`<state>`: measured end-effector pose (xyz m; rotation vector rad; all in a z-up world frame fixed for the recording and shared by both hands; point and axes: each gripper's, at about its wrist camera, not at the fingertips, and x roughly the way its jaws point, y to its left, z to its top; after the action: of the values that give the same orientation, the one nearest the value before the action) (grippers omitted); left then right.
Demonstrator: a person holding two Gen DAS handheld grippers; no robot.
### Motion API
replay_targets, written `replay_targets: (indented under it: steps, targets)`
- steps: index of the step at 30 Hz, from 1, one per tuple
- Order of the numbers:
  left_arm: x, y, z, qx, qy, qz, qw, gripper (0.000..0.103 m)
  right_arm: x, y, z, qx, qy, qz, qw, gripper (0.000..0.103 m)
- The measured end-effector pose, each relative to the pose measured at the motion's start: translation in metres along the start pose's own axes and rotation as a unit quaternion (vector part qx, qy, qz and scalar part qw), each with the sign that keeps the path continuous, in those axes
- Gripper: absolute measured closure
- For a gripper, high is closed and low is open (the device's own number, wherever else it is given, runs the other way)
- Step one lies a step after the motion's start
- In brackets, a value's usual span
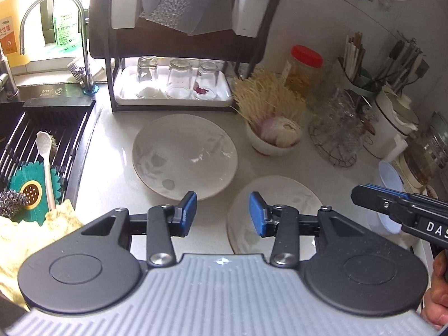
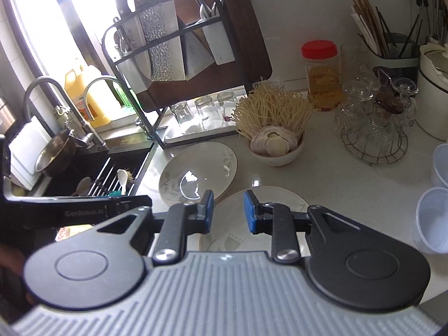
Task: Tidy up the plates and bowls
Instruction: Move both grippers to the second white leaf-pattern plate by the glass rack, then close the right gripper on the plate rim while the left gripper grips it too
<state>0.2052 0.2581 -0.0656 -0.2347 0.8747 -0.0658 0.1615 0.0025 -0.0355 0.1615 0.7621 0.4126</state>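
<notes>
Two cream plates with a grey leaf pattern lie on the white counter. The far plate [image 1: 184, 155] [image 2: 197, 172] lies near the sink. The near plate [image 1: 275, 210] [image 2: 238, 224] lies in front of it, partly hidden by the grippers. A white bowl [image 1: 273, 140] [image 2: 275, 147] holds sliced vegetables and dry noodles. My left gripper [image 1: 222, 214] is open and empty above the counter between the two plates. My right gripper [image 2: 228, 210] is open and empty above the near plate; in the left wrist view it [image 1: 364, 193] appears side-on at the right.
A black dish rack [image 1: 179, 42] with three upturned glasses [image 1: 177, 78] stands at the back. The sink [image 1: 36, 145] with a drain rack and spoon is on the left. A red-lidded jar [image 2: 322, 75], a wire glass stand [image 2: 375, 131] and translucent plastic cups [image 2: 432, 218] are on the right.
</notes>
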Motion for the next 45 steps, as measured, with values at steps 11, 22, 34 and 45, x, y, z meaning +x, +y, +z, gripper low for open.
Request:
replay_targets:
  steps: [11, 22, 34, 45]
  targets:
    - [0.052, 0.061, 0.038, -0.033, 0.017, -0.009, 0.9993, 0.050, 0.057, 0.008, 0.022, 0.017, 0.038, 0.002, 0.999, 0.046]
    - [0.106, 0.109, 0.062, -0.044, 0.049, 0.002, 0.9978, 0.048, 0.135, 0.011, 0.034, 0.049, 0.077, 0.002, 0.996, 0.047]
    - [0.169, 0.138, 0.067, -0.055, 0.103, -0.030, 0.9927, 0.049, 0.206, 0.008, 0.032, 0.047, 0.123, -0.038, 0.991, 0.054]
    - [0.190, 0.140, 0.076, -0.032, 0.110, -0.036, 0.9928, 0.050, 0.237, 0.009, 0.033, 0.048, 0.143, -0.059, 0.987, 0.068]
